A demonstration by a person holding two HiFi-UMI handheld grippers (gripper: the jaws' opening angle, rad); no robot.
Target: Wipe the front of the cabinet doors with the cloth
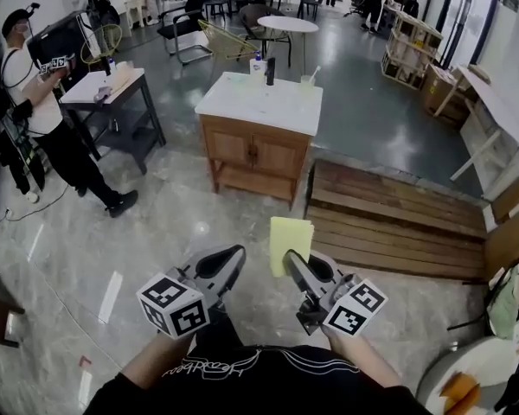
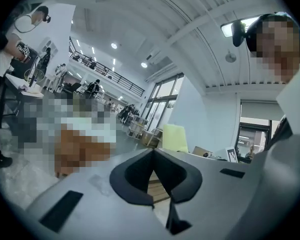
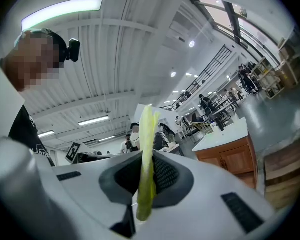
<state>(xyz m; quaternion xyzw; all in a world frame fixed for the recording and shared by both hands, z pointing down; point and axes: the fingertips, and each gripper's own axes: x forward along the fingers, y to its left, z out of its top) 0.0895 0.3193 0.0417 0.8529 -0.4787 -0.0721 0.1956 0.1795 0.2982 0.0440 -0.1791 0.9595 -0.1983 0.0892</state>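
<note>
A wooden cabinet (image 1: 256, 152) with a white top and two closed front doors stands on the floor some way ahead of me; the right gripper view has it at the right (image 3: 229, 153). My right gripper (image 1: 291, 258) is shut on a yellow cloth (image 1: 291, 242) that sticks up flat from its jaws, well short of the cabinet. In the right gripper view the cloth (image 3: 146, 154) stands edge-on between the jaws of the right gripper (image 3: 149, 170). My left gripper (image 1: 238, 254) is held beside it, shut and empty. In its own view the left gripper (image 2: 153, 153) has its jaws together, with the cloth (image 2: 175, 138) beyond them.
A low slatted wooden platform (image 1: 389, 219) lies right of the cabinet. A bottle (image 1: 270, 70) and a cup (image 1: 306, 82) stand on the cabinet top. A person (image 1: 35, 102) stands at the left by a dark table (image 1: 112, 93). Chairs and a round table (image 1: 287, 24) are behind.
</note>
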